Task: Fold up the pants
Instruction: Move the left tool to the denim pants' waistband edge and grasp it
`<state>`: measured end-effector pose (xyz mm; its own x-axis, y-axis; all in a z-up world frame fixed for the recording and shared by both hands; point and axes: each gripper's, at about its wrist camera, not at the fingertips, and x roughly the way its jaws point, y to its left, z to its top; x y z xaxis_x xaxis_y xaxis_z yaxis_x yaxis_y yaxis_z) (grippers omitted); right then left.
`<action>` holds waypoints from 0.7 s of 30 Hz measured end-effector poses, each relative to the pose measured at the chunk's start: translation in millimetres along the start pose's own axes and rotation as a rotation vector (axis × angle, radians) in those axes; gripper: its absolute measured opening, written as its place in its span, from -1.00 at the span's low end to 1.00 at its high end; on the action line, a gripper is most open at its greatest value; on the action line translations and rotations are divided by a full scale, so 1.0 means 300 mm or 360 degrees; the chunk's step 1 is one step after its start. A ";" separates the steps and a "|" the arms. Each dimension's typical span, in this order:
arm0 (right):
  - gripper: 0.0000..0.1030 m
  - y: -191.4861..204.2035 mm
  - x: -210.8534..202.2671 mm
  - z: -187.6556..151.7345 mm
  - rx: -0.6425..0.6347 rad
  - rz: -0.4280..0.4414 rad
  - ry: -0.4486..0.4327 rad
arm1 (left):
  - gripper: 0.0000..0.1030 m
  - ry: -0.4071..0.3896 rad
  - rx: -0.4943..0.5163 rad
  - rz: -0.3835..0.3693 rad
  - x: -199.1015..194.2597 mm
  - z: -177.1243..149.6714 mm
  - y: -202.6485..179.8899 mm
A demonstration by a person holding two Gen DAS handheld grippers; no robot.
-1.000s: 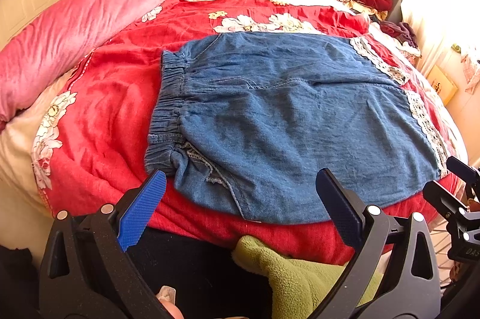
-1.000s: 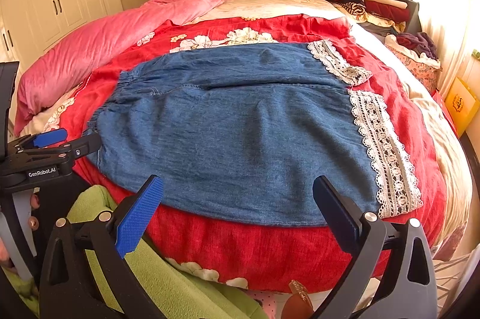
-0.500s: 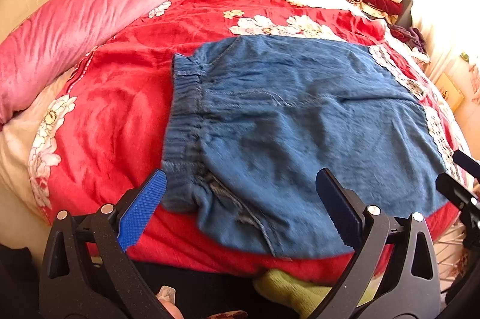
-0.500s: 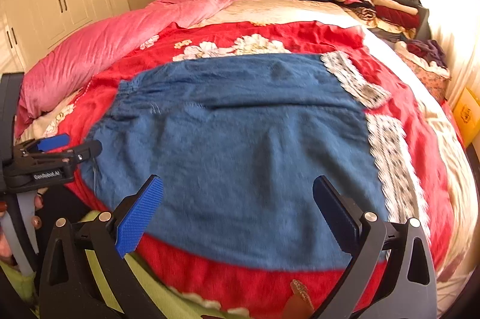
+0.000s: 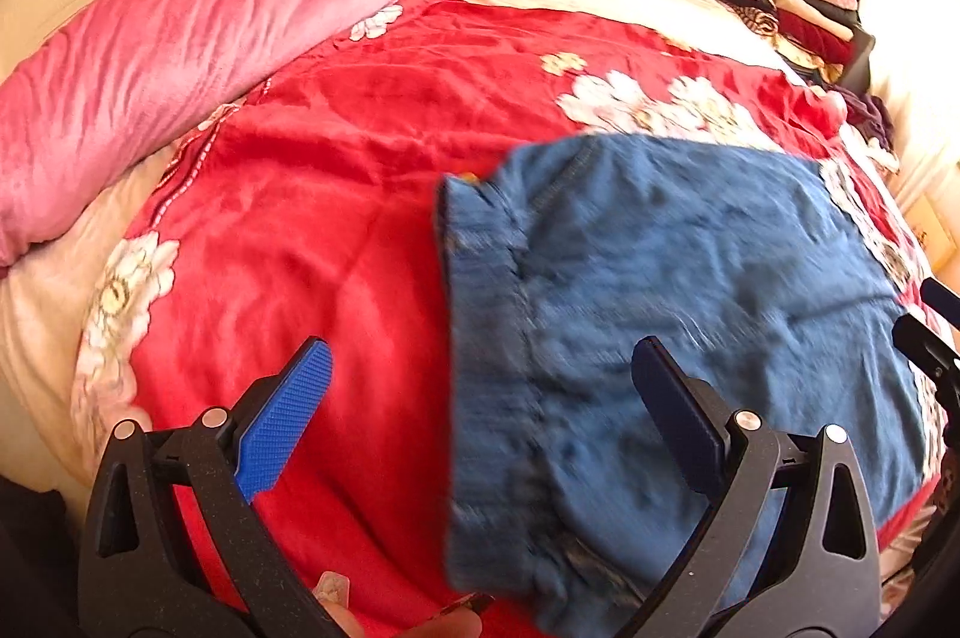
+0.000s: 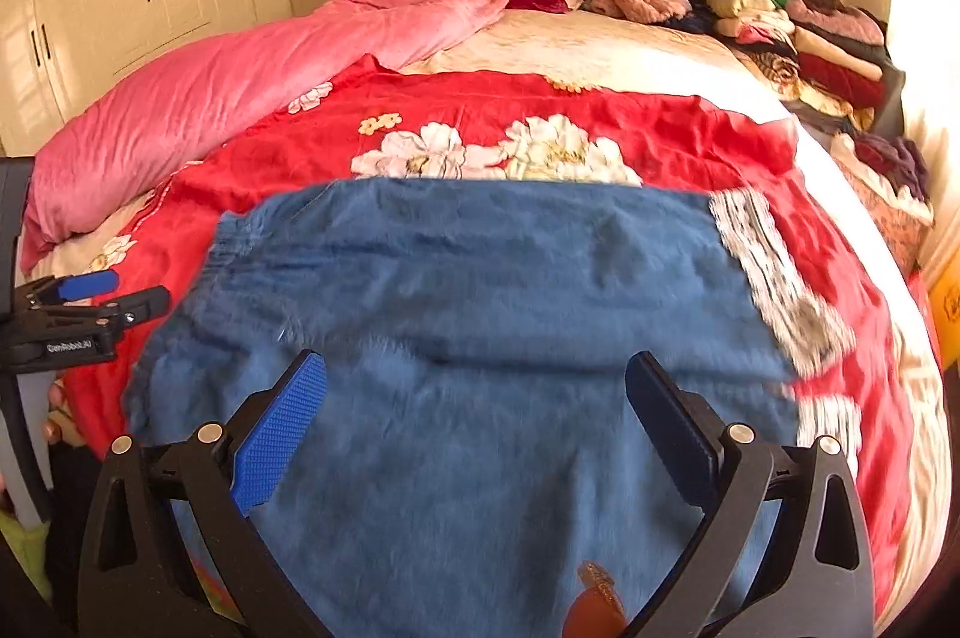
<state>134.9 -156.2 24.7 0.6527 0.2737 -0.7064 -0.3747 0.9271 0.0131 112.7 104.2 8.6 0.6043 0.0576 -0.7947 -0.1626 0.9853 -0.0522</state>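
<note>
"GenRobot.AI" on left gripper [image 6: 129, 305], denim pants [image 6: 480, 308]

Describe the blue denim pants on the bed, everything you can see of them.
The denim pants are blue, soft-looking and lie spread flat on the red floral blanket. A gathered elastic waistband runs along their left end; white lace trim edges the leg hems at the right. Both claws are open above them, gripping nothing. Motion blur hides finer detail.
</note>
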 end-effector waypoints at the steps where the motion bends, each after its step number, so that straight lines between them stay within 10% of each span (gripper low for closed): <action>1: 0.92 0.001 0.027 0.024 -0.0017 0.0006 0.0003 | 0.82 0.0009 -0.0011 0.0006 0.012 0.014 0.011; 21: 0.92 0.058 0.457 0.311 -0.0362 0.0137 0.0209 | 0.82 0.0208 -0.0030 -0.0095 0.363 0.202 0.116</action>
<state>279.2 -78.8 -5.9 0.5266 0.2995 -0.7956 -0.5728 0.8166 -0.0716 220.1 154.5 -43.1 0.5066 -0.0235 -0.8619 -0.1450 0.9831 -0.1121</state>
